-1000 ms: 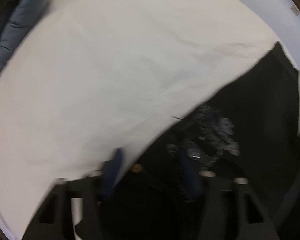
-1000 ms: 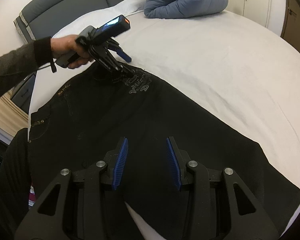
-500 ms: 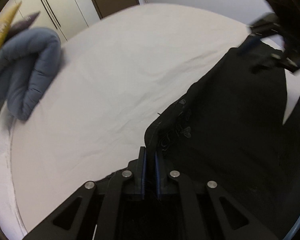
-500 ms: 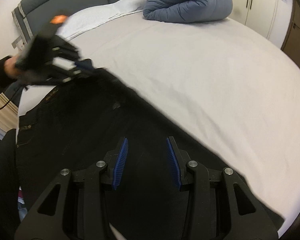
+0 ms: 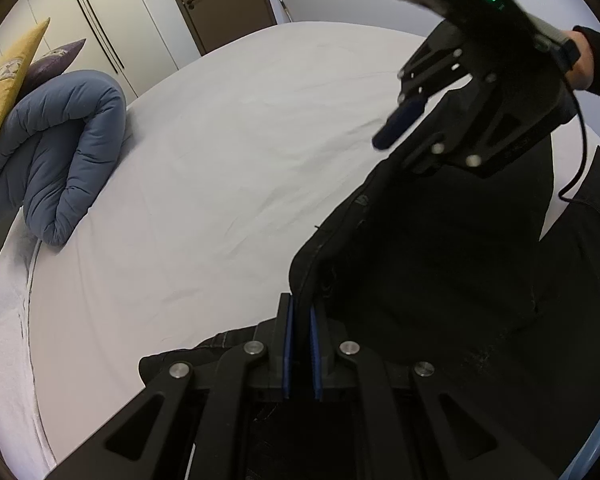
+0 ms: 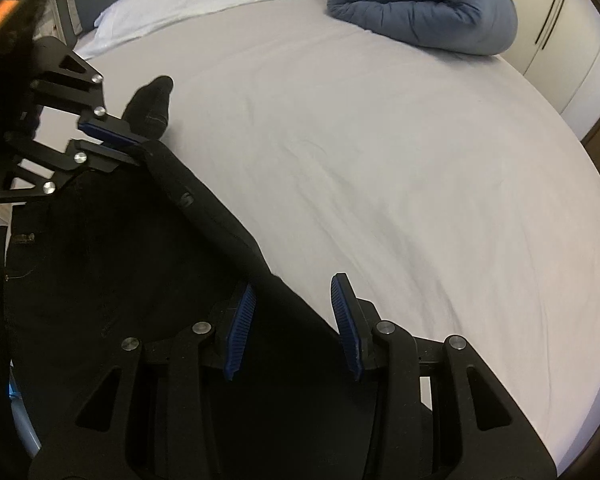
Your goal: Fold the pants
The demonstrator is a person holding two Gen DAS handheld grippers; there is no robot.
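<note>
Black pants lie on a white bed sheet. My left gripper is shut on the pants' edge, which it holds lifted off the bed; it also shows in the right wrist view, pinching the fabric. My right gripper is open, its blue pads straddling the pants' raised edge without closing on it. In the left wrist view the right gripper hovers over the pants, one blue finger showing.
A rolled blue duvet lies at the bed's far side, also in the right wrist view. Yellow and purple cushions sit behind it. Wardrobe doors and a brown door stand beyond the bed.
My left gripper shut on the pants' edge and lifted it up and back toward the right gripper. The right gripper stayed open and moved closer to the raised edge.
</note>
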